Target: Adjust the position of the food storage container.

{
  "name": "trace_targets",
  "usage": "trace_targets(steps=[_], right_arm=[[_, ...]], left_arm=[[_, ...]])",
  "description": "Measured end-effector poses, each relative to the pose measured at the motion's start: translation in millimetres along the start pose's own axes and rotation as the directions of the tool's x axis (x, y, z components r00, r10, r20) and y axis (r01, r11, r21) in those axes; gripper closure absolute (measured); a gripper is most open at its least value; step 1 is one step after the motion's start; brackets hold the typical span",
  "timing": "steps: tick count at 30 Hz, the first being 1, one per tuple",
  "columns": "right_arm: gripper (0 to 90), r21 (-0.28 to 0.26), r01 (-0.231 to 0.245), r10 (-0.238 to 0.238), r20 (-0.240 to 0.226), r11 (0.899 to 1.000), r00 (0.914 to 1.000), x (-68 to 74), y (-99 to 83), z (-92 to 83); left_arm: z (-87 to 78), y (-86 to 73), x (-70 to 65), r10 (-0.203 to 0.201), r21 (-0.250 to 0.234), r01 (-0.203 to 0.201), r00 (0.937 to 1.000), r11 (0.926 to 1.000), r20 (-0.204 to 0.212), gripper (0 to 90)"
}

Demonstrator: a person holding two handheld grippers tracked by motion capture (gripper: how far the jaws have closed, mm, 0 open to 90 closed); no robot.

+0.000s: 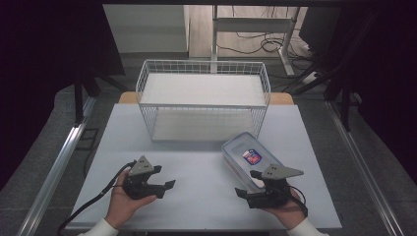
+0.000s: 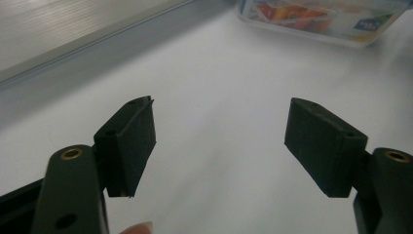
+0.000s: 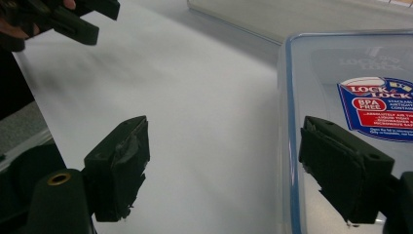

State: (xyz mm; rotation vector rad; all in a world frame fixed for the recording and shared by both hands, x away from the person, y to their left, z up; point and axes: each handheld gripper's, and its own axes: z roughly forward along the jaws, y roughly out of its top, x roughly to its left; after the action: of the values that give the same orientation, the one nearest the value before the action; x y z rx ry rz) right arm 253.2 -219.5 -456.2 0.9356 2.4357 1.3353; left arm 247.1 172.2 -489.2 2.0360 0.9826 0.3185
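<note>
The white table (image 1: 196,167) carries a white wire shelf rack (image 1: 203,101) at its far middle. A clear lidded food container (image 1: 248,157) lies flat on the table, near the rack's front right corner.

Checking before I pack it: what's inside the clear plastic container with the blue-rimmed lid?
The container has its lid on, bearing a label. Nothing shows through the lid; the interior beneath that label stays covered.

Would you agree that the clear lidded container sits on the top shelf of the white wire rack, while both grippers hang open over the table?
Not quite: the container sits on the table, in front of the rack and beside the right gripper, as the high view shows. The rest holds: the left gripper and the right one are both open, nothing between their jaws.
</note>
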Motion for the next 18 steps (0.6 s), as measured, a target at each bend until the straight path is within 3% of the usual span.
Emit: trace_targets(steps=[11, 14, 18], right_arm=[[21.3, 0.004, 0.026, -0.026, 0.033, 1.000, 0.9991, 1.4, 3.7, -0.7], [23.6, 0.002, 0.024, -0.024, 0.028, 1.000, 0.9993, 3.2, 6.9, 0.3], [26.8, 0.018, 0.034, -0.035, 0.026, 0.999, 0.9991, 2.9, 9.8, 3.1]], left_arm=[[-5.8, -4.3, -6.7, 0.033, 0.012, -0.033, 0.9992, 0.9994, -0.021, 25.7], [-9.7, -4.2, -9.1, 0.026, -0.009, -0.026, 0.9996, 0.9996, -0.014, 25.7], [-8.2, -5.5, -8.7, 0.038, 0.007, -0.038, 0.9991, 0.9993, -0.019, 25.4]])
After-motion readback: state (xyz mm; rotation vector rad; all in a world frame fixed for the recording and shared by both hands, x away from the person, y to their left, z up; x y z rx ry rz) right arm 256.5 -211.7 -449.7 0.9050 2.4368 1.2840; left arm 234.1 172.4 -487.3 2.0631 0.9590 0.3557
